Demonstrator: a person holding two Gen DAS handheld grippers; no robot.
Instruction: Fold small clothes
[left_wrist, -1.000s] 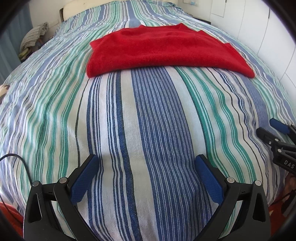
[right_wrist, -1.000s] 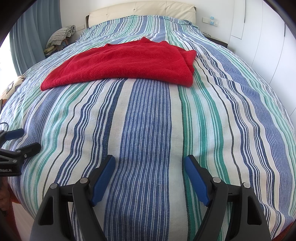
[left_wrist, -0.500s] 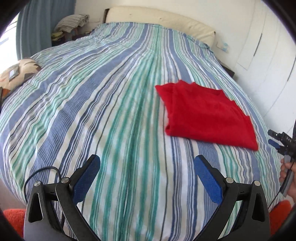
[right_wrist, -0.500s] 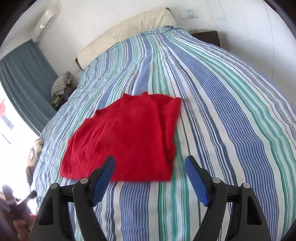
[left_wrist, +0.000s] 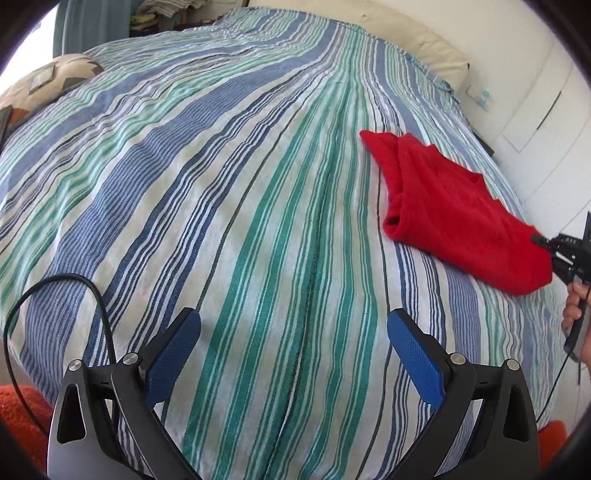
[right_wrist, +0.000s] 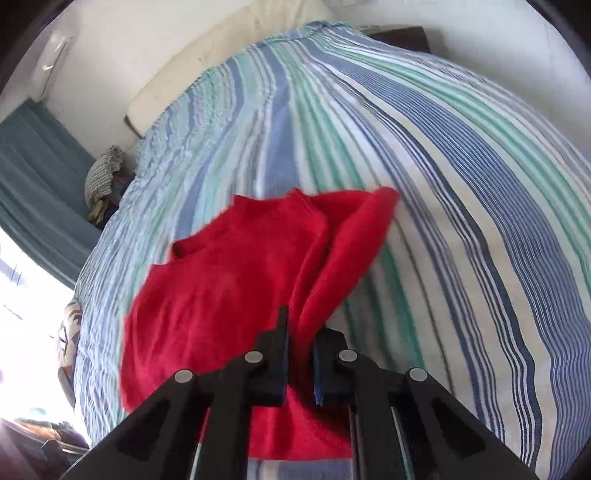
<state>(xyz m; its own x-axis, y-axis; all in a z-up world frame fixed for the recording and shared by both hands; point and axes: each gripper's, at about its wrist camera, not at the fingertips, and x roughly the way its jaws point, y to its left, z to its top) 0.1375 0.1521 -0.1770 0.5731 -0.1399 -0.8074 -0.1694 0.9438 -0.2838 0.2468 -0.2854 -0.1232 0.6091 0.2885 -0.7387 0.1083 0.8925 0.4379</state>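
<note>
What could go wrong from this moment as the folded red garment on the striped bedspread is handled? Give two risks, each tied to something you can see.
1. The right gripper is closing on one edge of the folded red knitted garment, which is lifting there; a pull from that edge alone may undo the existing folds.
2. The left gripper is open over the striped blue, green and white bedspread, away from the garment, so the other side hangs unsupported and could sag or bunch.

Left wrist view: from bed's near edge, angled down across striped bedspread (left_wrist: 229, 206), red garment (left_wrist: 454, 218) far right. Right wrist view: close above same garment (right_wrist: 229, 295), facing headboard (right_wrist: 236, 48); both share these
</note>
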